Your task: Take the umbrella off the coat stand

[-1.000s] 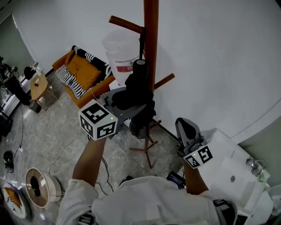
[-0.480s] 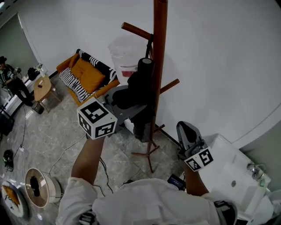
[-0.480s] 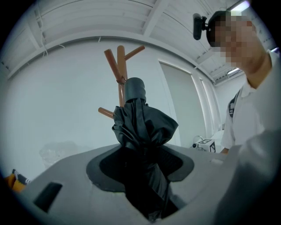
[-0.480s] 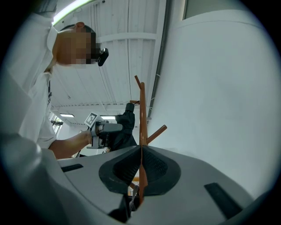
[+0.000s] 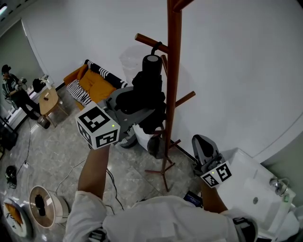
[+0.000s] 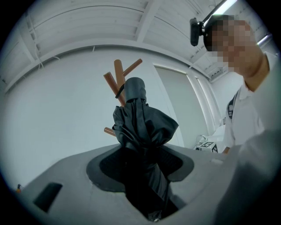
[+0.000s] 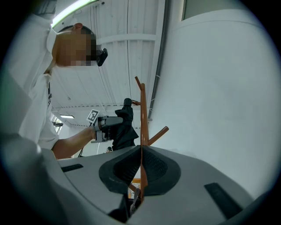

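Left gripper [image 5: 138, 108] clamped on the folded black umbrella [image 5: 149, 90], held beside the coat stand [image 5: 173, 71]; wrist strap [image 5: 155, 47] still looped over the upper peg [image 5: 147, 40] (lift-off incomplete). Right gripper [image 5: 202, 141] idle, jaws together, empty.

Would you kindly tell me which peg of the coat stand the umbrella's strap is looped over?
The upper peg slanting left toward the sofa: the strap of the umbrella loops over it. The lower right peg and the topmost peg are bare.

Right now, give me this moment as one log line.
left tool: shut on umbrella | strap: looped over coat stand peg | right tool: shut, empty
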A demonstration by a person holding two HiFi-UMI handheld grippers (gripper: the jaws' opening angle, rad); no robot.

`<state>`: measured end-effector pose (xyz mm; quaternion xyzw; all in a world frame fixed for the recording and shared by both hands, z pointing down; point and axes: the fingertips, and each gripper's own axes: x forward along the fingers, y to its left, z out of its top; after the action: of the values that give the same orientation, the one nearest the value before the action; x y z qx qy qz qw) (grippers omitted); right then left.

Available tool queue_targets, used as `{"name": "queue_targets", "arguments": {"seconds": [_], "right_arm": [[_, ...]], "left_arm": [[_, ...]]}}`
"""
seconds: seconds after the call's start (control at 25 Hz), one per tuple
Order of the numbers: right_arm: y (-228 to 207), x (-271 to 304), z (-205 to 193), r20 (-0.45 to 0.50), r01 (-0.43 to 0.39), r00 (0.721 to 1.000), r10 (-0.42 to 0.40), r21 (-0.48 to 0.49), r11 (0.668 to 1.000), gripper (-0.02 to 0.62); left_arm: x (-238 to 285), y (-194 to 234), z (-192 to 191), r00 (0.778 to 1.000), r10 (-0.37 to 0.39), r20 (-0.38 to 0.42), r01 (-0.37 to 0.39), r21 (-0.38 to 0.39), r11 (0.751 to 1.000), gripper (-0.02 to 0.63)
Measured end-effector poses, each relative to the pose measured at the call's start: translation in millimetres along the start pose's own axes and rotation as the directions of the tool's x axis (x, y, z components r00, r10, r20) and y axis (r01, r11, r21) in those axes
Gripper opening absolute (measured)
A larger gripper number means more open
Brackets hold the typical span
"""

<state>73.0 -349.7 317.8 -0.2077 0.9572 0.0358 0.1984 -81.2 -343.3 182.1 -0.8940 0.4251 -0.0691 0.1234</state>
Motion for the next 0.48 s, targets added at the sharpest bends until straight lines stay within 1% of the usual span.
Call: {"name": "queue_targets", "arguments": {"seconds": [0.16,0.36,0.48], "right_arm": [[0,-2,5,0.002,0.006,1.0,-0.006,-0.009,1.0,0.018],[-2,-5,6,0.001,0.021,1.0,-0.021,-0.008,1.0,0.018],[1,-3,3,-0.001,0.014,1.0,-0.014,-0.005,1.0,0.018]], "left_arm": [[-9,9,15,1.0,0.026,0.004,-0.026,0.044,0.999,0.229],[-19,19,30,0.998,0.055,0.019,-0.056,0.063,0.996,0.229],[-26,23,34,0.997,0.068,0.027,-0.069,0.074,0.995,0.229]]}}
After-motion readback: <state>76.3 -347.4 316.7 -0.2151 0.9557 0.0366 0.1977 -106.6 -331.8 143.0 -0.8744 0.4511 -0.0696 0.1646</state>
